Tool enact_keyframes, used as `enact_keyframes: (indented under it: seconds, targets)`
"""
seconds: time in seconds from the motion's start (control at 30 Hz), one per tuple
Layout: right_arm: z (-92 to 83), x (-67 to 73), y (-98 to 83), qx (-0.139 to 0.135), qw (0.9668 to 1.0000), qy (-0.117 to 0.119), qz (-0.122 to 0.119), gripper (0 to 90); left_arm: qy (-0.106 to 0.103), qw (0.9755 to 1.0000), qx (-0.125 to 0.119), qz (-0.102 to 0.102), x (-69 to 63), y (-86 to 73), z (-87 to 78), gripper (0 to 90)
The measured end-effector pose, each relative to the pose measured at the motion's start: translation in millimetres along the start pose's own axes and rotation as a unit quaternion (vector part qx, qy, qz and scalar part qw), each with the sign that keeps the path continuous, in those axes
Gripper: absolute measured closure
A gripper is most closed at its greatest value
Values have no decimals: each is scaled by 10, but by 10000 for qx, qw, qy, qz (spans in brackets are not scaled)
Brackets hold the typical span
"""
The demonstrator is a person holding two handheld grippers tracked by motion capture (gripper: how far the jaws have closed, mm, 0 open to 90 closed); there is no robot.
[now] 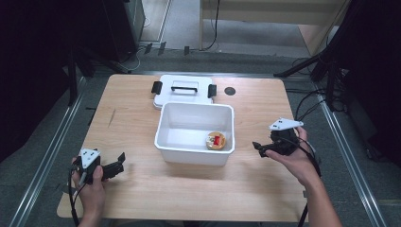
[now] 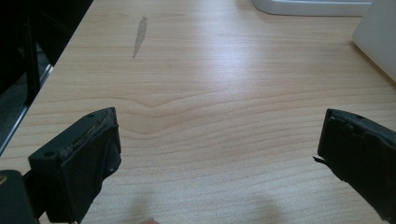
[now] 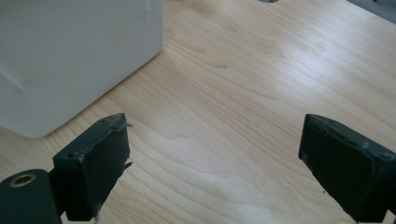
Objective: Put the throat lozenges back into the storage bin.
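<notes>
Gaping wide and empty, both left tongs (image 1: pixel 119 162) and right tongs (image 1: pixel 259 148) flank the white bin (image 1: pixel 163 124).

1. Left hand (image 1: pixel 90 182) comes in from the bottom left of the high view and wraps the left gripper (image 1: pixel 118 163) from below.
2. Left gripper lies low and roughly level; jaws point right and slightly away from the person. In the left gripper view they stand wide apart, nothing between them.
3. Right hand (image 1: pixel 295 158) reaches in from the bottom right, forearm angled up and to the left, palm cradling the right gripper (image 1: pixel 259 147).
4. Right gripper points left; jaws wide apart, nothing between them.
</notes>
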State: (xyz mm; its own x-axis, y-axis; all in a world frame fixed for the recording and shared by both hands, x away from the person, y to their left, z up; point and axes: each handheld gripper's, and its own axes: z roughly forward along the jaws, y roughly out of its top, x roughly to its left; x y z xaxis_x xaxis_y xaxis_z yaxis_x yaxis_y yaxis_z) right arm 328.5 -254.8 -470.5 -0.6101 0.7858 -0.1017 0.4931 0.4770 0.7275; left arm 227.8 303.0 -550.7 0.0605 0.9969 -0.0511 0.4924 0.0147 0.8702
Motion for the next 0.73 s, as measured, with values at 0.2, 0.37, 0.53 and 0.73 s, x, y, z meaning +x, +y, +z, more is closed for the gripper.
enact_keyframes:
  seconds: [0.2, 0.37, 0.53, 0.73]
  targets:
    - [40, 8, -335, -349, 9978, -242, 504, 86, -4, 10000, 5, 0, 2, 0, 0, 0]
    - [16, 14, -583, -575, 9937, -494, 827, 87, 2, 10000, 11, 2, 0, 1, 0, 0]
    - [-10, 44, -811, -878, 9871, -694, 1142, 93, 4, 10000, 9, 1, -3, 1, 1, 0]
    - [7, 73, -960, -1168, 9819, -719, 1309, 106, 17, 10000, 17, 0, -3, 1, 2, 0]
